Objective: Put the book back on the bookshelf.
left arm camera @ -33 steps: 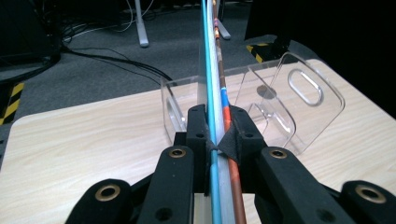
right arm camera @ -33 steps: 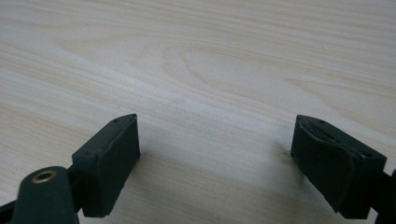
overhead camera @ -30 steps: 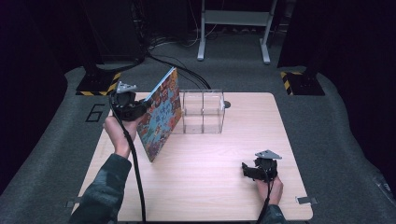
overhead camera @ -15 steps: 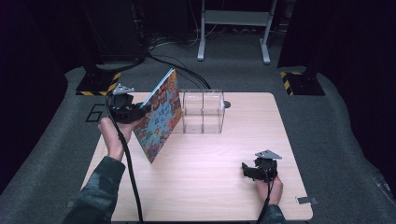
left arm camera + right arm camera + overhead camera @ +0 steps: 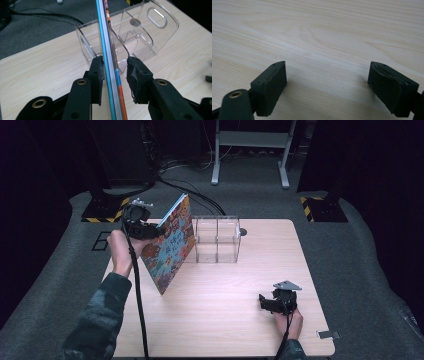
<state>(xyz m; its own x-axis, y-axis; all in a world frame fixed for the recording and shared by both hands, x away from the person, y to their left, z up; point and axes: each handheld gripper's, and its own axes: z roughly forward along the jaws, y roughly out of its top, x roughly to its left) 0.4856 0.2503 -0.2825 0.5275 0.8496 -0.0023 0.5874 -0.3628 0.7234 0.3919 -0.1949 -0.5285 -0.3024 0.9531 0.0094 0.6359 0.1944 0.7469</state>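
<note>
I count one thin, stiff, glossy picture book with a colourful patterned cover [image 5: 169, 246], standing tilted on the pale wooden table [image 5: 240, 330], leaning against one clear acrylic two-compartment holder [image 5: 216, 240]. My left gripper [image 5: 115, 72] has just been opening; the book sits between its jaws, unpinched. It looks light and slippery, best pinched at the edge. My right gripper [image 5: 271, 302] rests spread, empty.

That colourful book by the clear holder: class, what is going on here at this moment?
A person's left gripper has just been opening around a colourful picture book. The book is between its jaws, with a gap on one side, and stands tilted on the wooden table, leaning against a clear acrylic organiser. The right gripper rests open and empty over bare tabletop near the front right.
</note>
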